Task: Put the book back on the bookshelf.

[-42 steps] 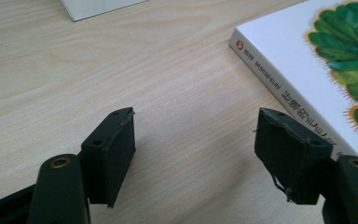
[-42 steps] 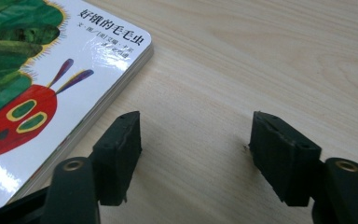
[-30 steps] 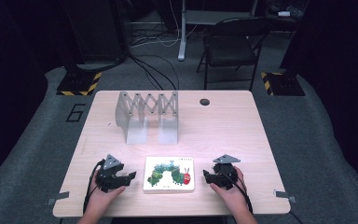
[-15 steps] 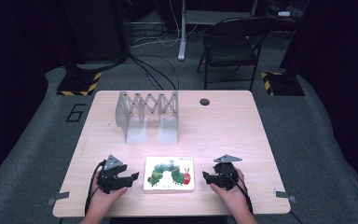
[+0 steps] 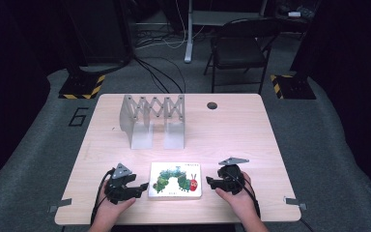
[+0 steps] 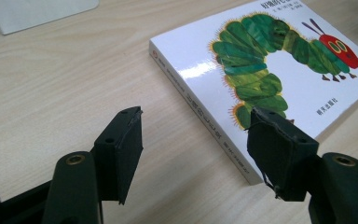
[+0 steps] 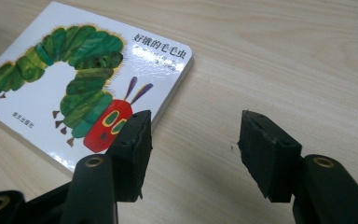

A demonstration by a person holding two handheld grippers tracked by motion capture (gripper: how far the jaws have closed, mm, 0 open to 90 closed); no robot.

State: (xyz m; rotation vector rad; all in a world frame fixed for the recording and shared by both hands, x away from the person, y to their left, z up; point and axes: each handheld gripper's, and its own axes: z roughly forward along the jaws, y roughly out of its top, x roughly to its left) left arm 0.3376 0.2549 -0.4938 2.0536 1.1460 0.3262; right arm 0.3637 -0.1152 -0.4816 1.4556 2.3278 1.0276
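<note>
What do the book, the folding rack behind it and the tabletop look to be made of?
The book looks like thick glossy board: light glares off its cover and its edge is a solid white slab. The rack seems to be matte grey metal or plastic, with thin flat end plates and a scissor lattice; I cannot tell which. The table looks like pale wood-grain laminate, smooth with faint streaks.

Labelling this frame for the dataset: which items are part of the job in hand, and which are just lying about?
In the job:
- picture book, flat on the table, between both claws
- left claw, open, at the book's left edge
- right claw, open, at its right edge

Lying about:
- grey accordion rack, farther back on the table
- folding chair, on the floor beyond
</note>
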